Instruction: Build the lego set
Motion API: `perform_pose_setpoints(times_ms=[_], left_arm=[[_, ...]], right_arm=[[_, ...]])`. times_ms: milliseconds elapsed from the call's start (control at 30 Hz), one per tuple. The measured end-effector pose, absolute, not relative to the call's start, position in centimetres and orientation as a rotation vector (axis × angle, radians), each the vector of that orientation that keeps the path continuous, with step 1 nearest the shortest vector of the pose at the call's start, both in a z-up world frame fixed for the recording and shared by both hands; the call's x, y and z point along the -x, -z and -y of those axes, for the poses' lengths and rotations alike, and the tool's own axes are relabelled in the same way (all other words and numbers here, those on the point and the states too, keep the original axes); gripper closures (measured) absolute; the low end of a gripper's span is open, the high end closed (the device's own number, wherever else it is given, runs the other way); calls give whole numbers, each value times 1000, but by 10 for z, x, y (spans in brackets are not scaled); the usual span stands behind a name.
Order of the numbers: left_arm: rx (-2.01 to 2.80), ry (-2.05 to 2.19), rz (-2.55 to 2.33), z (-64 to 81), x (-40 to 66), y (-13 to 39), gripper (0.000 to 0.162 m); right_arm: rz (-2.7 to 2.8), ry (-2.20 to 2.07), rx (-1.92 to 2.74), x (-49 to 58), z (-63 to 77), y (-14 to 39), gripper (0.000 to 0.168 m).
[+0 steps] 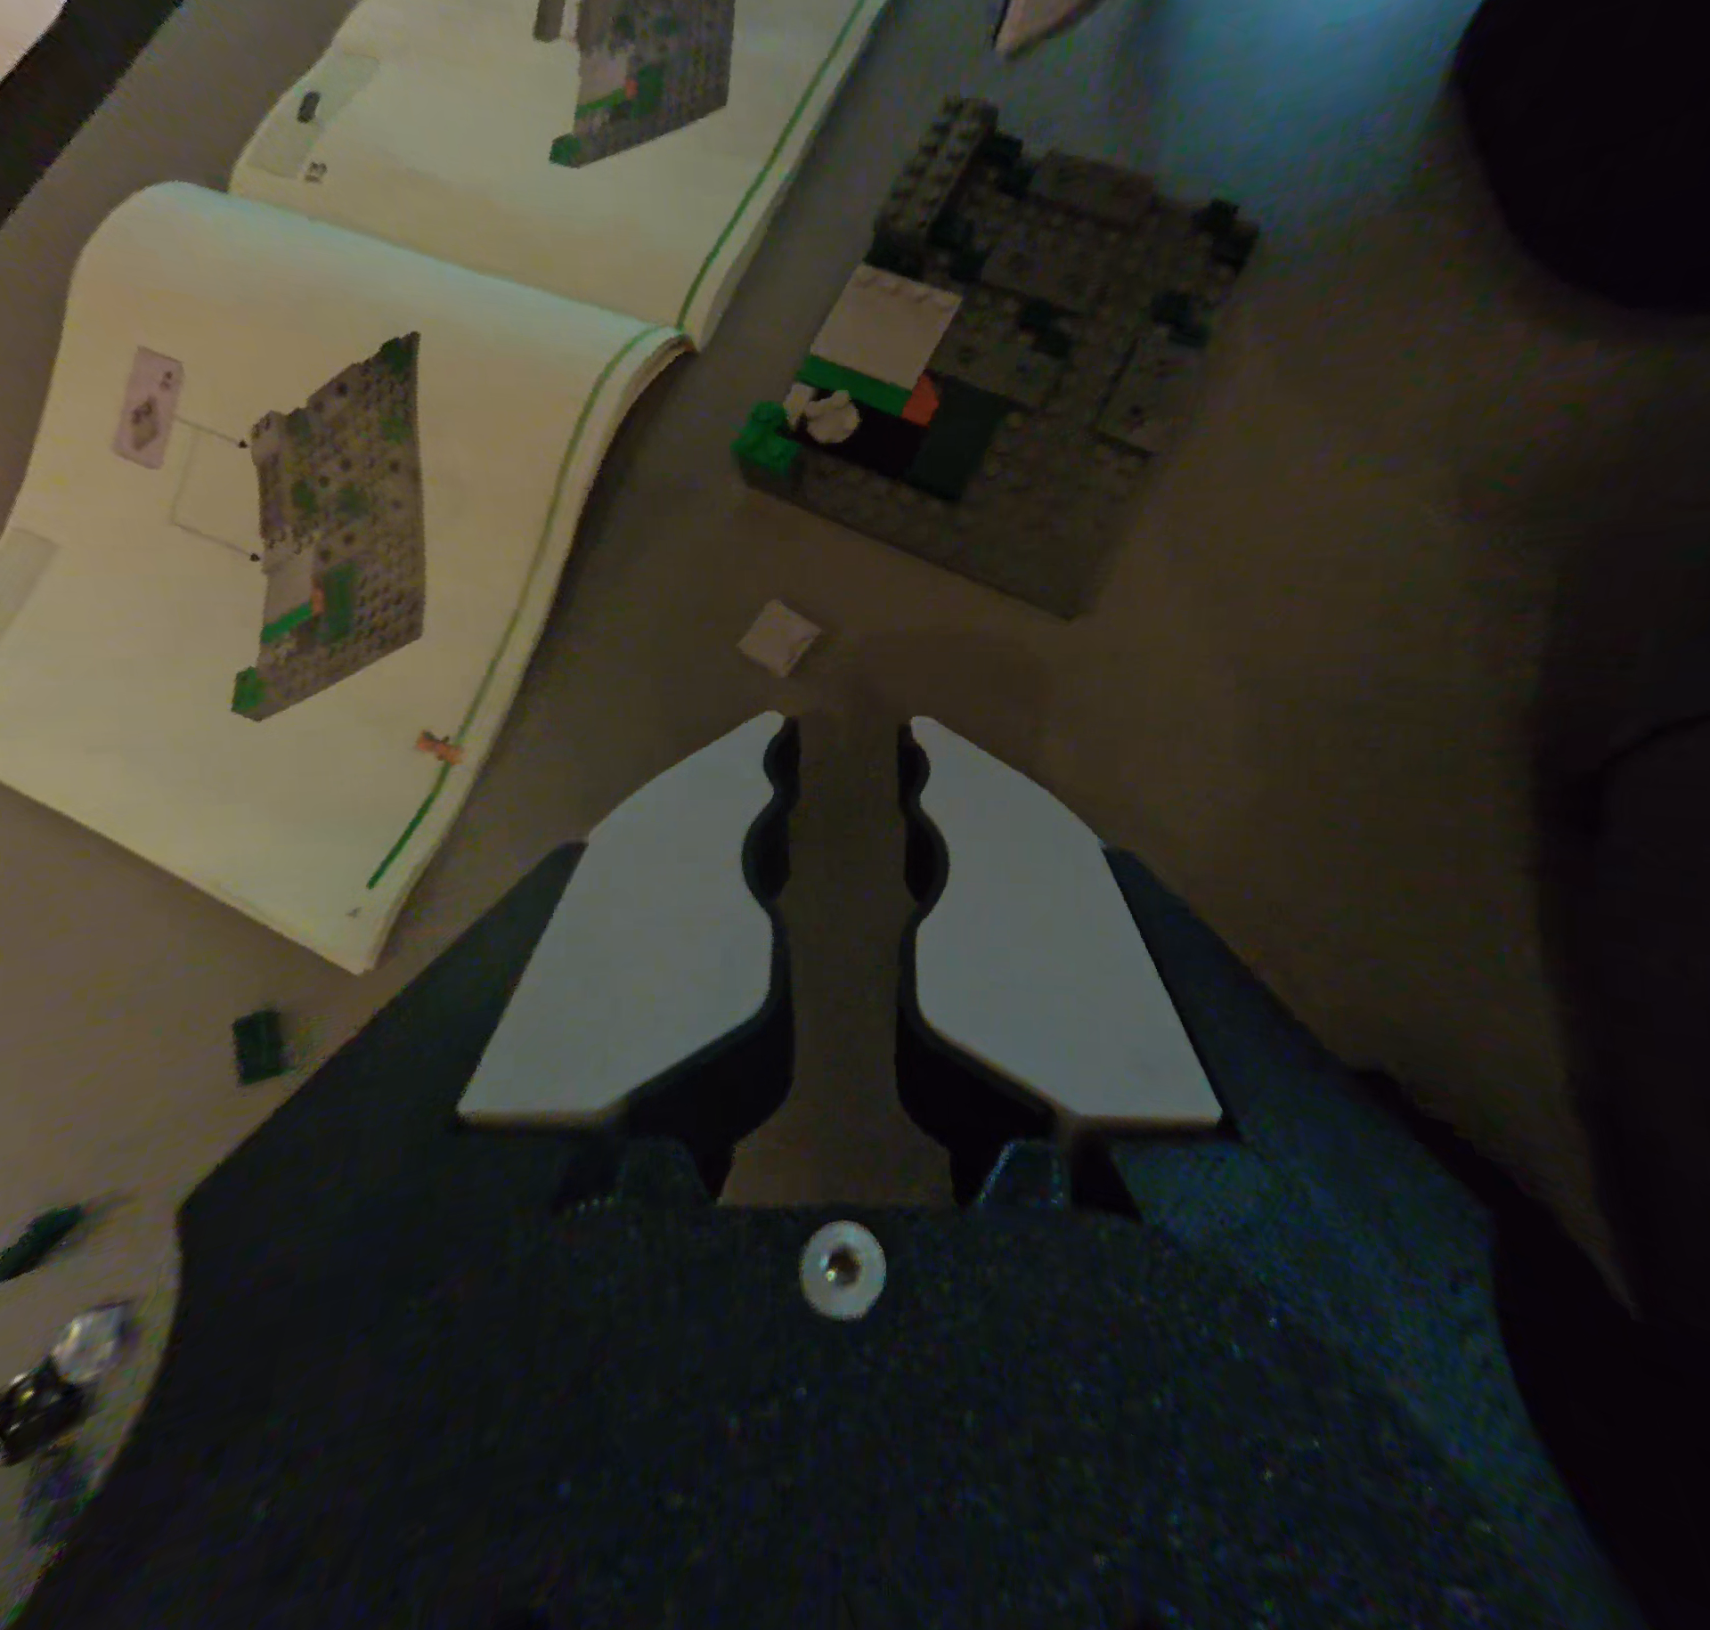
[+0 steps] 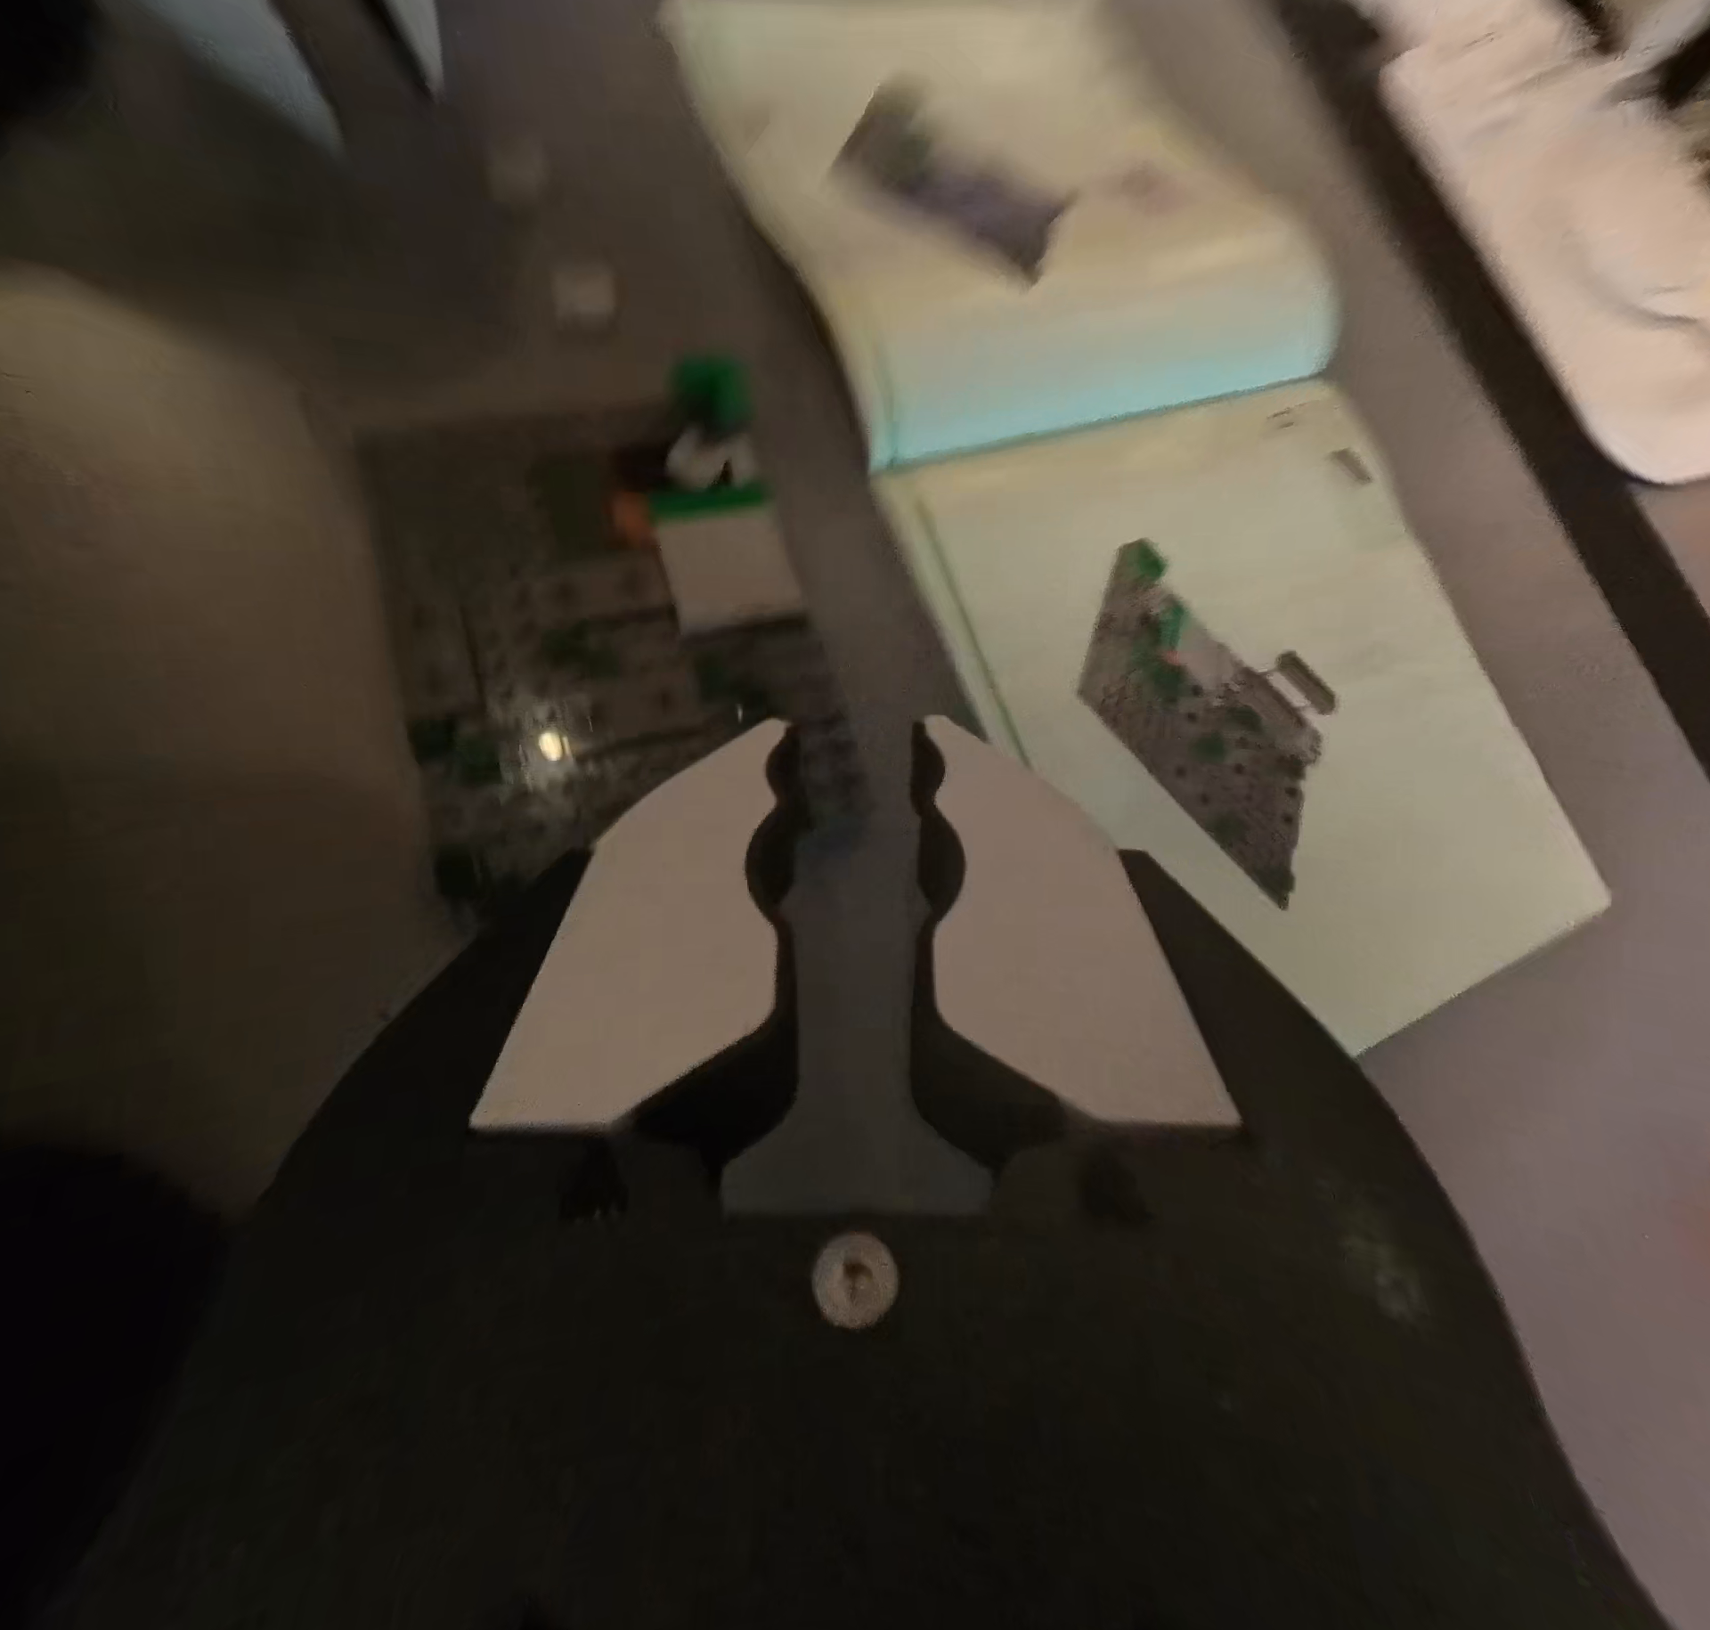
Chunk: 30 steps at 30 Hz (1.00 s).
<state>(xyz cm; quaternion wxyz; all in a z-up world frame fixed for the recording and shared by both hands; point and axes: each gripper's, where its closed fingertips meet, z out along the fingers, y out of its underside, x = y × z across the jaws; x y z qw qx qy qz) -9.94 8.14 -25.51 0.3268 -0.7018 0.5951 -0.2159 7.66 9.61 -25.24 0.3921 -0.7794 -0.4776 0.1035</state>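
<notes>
The grey studded Lego base (image 1: 1036, 401) lies on the brown table, with a white slope, green and orange pieces and a small white figure at its near corner. A small light-grey loose piece (image 1: 779, 637) lies just ahead of my left gripper (image 1: 847, 730), which is open and empty a little short of it. In the blurred right wrist view the same base (image 2: 592, 642) sits ahead and to the left. My right gripper (image 2: 851, 734) is open and empty above its edge.
An open instruction booklet (image 1: 305, 494) lies left of the base; it also shows in the right wrist view (image 2: 1203, 660). Small dark green pieces (image 1: 257, 1044) and other loose parts (image 1: 55, 1391) lie at the lower left. A dark round object (image 1: 1592, 105) stands at the upper right. My hands' fingertips stand some 20 cm from each other. From my left tips it is roughly 5 cm to the small light-grey loose piece (image 1: 779, 637); from my right, 15 cm. It is also in sight in the right wrist view (image 2: 572, 280).
</notes>
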Motion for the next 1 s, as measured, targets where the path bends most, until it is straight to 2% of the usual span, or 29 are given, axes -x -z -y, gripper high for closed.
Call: perform_pose_setpoints(times_ms=[33, 300, 400, 733, 1000], left_arm=[[1830, 577, -1552, -80, 98, 255, 142], [1826, 645, -1512, -79, 97, 256, 143], [1829, 647, -1495, -82, 99, 255, 143], [1874, 659, -1455, -93, 102, 264, 145], [1884, 669, -1443, -94, 102, 266, 145]], right_arm=[[1263, -259, 1987, -76, -96, 257, 144], [1535, -423, 2047, -68, -100, 280, 142], [1662, -499, 2009, -63, -99, 282, 152], [2368, -531, 1522, -38, -99, 283, 153], [2321, -524, 1497, -26, -106, 276, 149]])
